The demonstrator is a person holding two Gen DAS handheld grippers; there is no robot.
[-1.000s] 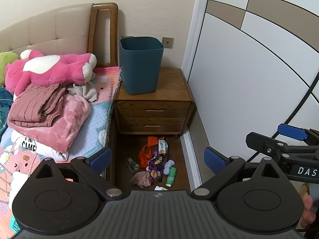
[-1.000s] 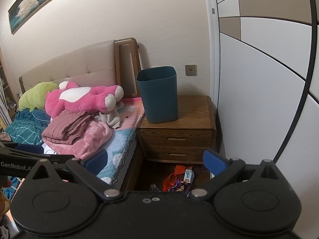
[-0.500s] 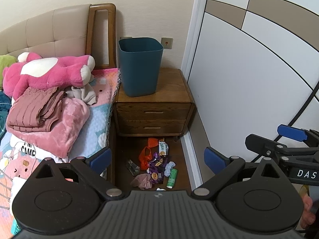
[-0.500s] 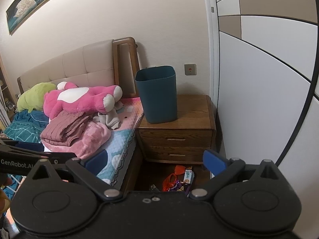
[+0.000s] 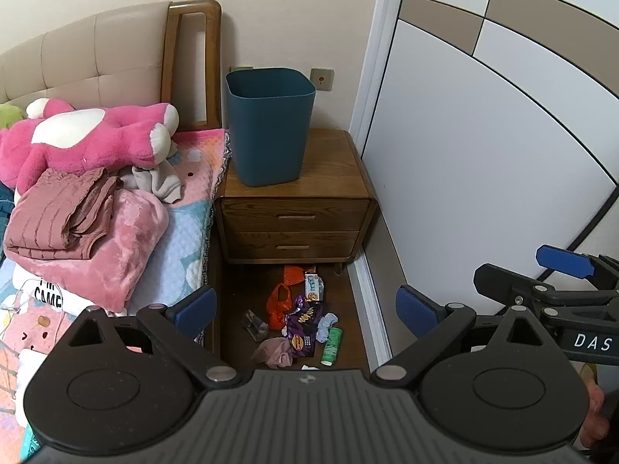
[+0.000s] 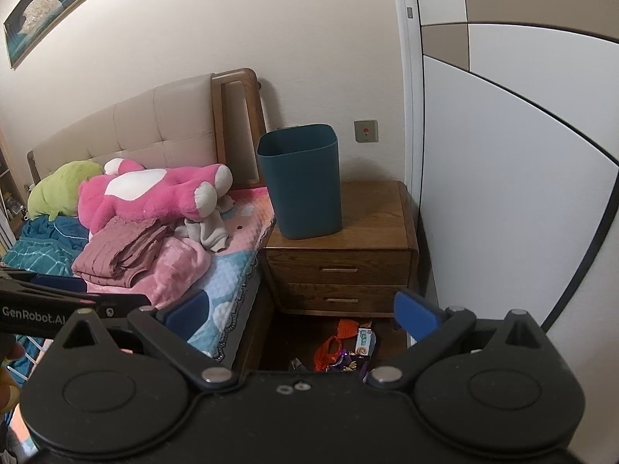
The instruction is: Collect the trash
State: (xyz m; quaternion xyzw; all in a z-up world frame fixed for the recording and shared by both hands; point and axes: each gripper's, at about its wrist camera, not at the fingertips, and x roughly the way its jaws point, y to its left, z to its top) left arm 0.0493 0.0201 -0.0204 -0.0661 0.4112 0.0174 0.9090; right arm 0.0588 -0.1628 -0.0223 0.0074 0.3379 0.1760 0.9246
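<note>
A pile of trash point(image 5: 300, 319) lies on the dark floor in front of the nightstand: orange bags, purple wrappers, a small carton, a green tube point(image 5: 332, 346) and a pink crumpled piece point(image 5: 275, 352). Part of it shows in the right wrist view point(image 6: 344, 348). A dark teal bin point(image 5: 270, 125) stands upright on the wooden nightstand point(image 5: 334, 166); it also shows in the right wrist view point(image 6: 303, 179). My left gripper point(image 5: 305, 305) is open and empty, held high above the trash. My right gripper point(image 6: 301, 315) is open and empty, and shows at the right in the left wrist view point(image 5: 557, 270).
A bed point(image 5: 185, 216) with a pink plush toy point(image 5: 89, 135), folded clothes and blankets borders the trash on the left. White wardrobe doors point(image 5: 483, 147) close the gap on the right. The nightstand has two closed drawers point(image 5: 294, 228).
Both views have shifted slightly; the bin and nightstand sit a bit lower and nearer in the left wrist view. Both grippers stay open and empty.
</note>
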